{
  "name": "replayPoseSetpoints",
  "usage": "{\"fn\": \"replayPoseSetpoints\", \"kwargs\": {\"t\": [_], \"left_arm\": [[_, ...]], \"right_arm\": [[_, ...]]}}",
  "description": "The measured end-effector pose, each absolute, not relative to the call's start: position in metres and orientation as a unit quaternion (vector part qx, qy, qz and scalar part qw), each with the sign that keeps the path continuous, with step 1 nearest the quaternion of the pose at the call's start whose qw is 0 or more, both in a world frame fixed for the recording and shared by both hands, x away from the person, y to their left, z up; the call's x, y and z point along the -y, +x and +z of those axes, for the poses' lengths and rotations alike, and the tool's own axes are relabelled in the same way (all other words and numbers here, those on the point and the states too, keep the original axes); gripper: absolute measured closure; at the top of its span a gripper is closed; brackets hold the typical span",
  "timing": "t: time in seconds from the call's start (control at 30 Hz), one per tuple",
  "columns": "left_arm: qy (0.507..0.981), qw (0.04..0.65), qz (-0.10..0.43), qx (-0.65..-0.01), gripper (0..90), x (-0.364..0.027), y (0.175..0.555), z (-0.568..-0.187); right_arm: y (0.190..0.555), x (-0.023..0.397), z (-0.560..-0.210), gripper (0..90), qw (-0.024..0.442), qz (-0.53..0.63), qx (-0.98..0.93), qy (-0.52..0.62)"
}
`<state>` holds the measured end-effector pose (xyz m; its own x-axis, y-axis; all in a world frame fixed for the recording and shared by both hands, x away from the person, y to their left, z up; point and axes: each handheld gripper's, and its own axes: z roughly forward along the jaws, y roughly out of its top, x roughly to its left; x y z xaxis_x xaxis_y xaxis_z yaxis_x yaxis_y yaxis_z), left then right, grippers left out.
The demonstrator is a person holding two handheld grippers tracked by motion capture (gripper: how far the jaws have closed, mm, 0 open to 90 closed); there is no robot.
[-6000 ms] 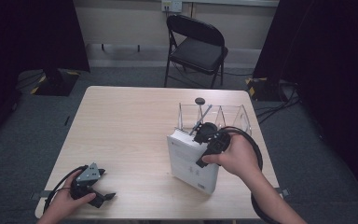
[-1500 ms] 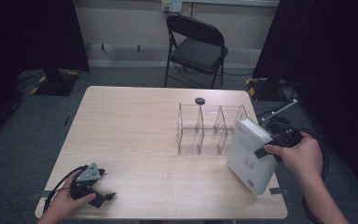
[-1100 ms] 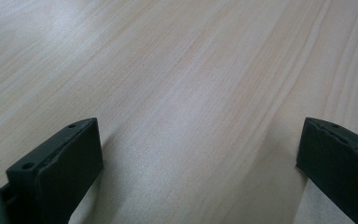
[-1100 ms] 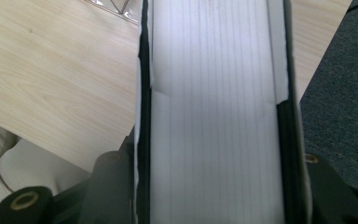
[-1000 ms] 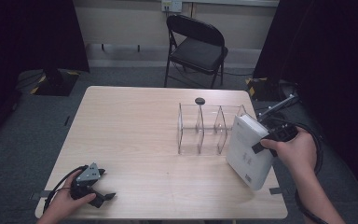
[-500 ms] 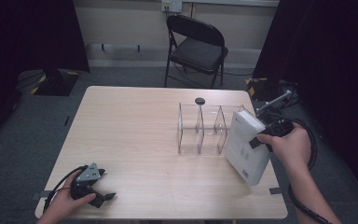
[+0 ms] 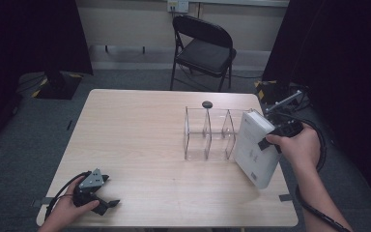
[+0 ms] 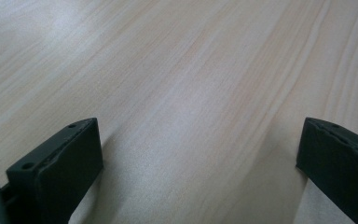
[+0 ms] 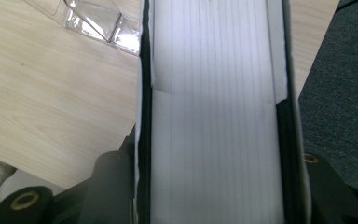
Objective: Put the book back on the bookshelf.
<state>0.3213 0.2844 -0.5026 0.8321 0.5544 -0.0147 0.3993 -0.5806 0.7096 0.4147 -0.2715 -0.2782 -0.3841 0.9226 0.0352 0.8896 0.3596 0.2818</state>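
My right gripper [image 7: 269,140] is shut on a thick white book [image 7: 256,147], which it holds tilted on edge over the table's right side, just right of a clear plastic divider rack [image 7: 207,133]. In the right gripper view the book's page edge [image 9: 214,116] sits between the two black jaws, which press on its covers, and a corner of the rack [image 9: 98,25] shows at the top left. My left gripper [image 7: 107,192] rests on the table near the front left corner. It is open, its jaws [image 8: 200,140] wide apart over bare wood.
The light wooden table [image 7: 140,130] ends close to the right of the book. A small black round object [image 7: 206,104] lies behind the rack. A black folding chair [image 7: 204,48] stands beyond the far edge. Dark curtains flank the room.
The right hand has carried the book from in front of the rack to its right side. In the last second it edged slightly up and toward the rack. The left gripper has not moved.
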Motion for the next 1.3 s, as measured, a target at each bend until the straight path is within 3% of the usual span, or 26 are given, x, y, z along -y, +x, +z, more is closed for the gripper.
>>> {"fn": "replayPoseSetpoints", "kwargs": {"t": [1.3], "left_arm": [[0.883,0.370,0.106,-0.269,0.0,-0.285,0.321,-0.503]], "right_arm": [[0.448,0.267,-0.274,52.4,0.068,0.143,-0.805,0.572]]}}
